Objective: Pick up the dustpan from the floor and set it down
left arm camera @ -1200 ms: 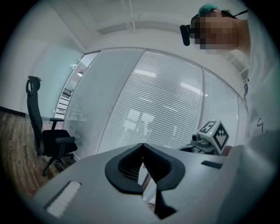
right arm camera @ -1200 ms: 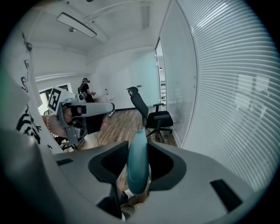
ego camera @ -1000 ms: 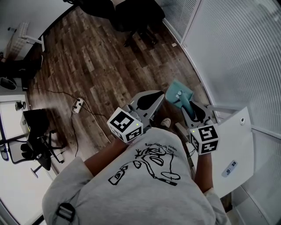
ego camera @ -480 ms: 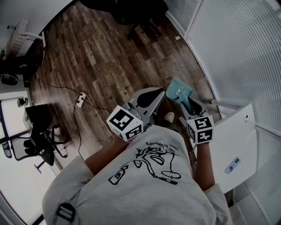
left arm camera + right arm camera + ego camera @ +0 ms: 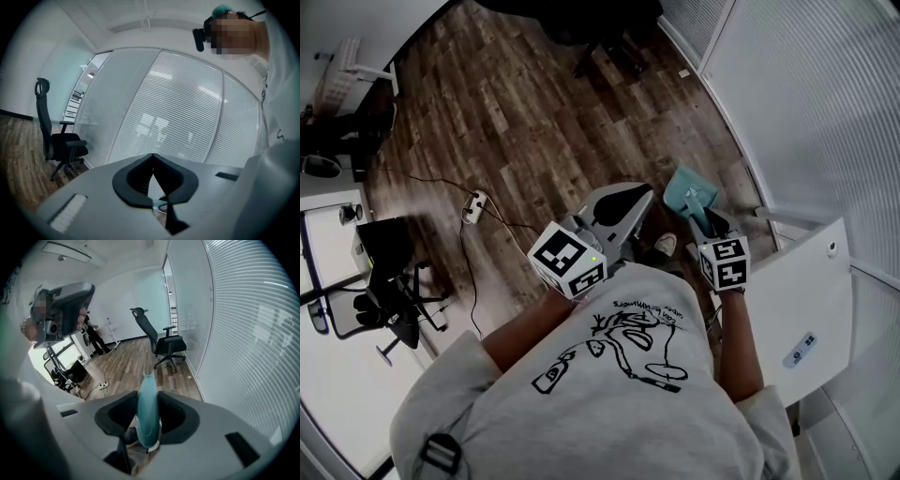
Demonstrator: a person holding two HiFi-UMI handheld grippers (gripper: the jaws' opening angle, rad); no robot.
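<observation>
The teal dustpan (image 5: 689,192) hangs over the wooden floor close to the glass wall, its pan end pointing away from me. My right gripper (image 5: 709,223) is shut on its handle. In the right gripper view the teal handle (image 5: 148,404) stands upright between the two dark pads of the right gripper (image 5: 148,414) and fills the gap. I cannot tell whether the pan touches the floor. My left gripper (image 5: 630,199) is held level to the left of the dustpan. In its own view the left gripper (image 5: 153,157) is shut with nothing in it.
A glass wall with blinds (image 5: 825,112) runs along the right. A white desk (image 5: 802,309) stands beside my right arm. A power strip with cable (image 5: 472,208) lies on the floor at left. Black office chairs (image 5: 161,341) (image 5: 389,300) stand further off. A shoe (image 5: 666,246) shows below the grippers.
My right gripper has sunk toward the floor with the dustpan still in it. The left gripper has stayed where it was.
</observation>
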